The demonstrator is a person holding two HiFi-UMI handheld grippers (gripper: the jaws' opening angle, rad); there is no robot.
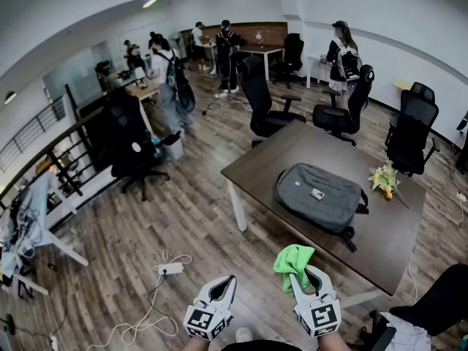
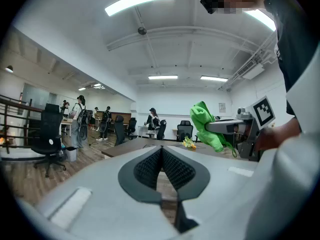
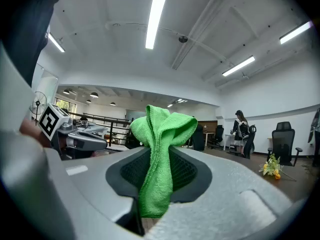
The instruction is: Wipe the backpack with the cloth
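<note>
The right gripper (image 3: 161, 160) is clamped on the green cloth (image 3: 161, 134), which bunches up above the jaws and hangs down between them. The left gripper (image 2: 161, 154) has its jaws pressed together at the tips with nothing between them. Both are held side by side off the near edge of the dark wooden table (image 1: 398, 232), not over it. The grey backpack (image 1: 319, 196) lies flat near the middle of the table, well apart from the cloth. A small bunch of yellow flowers (image 1: 385, 179) lies on the table towards its far right edge, near the backpack. Black office chairs (image 1: 335, 115) stand beyond the table's far side, and a white power strip (image 1: 170, 268) lies on the wood floor off the table's left side
</note>
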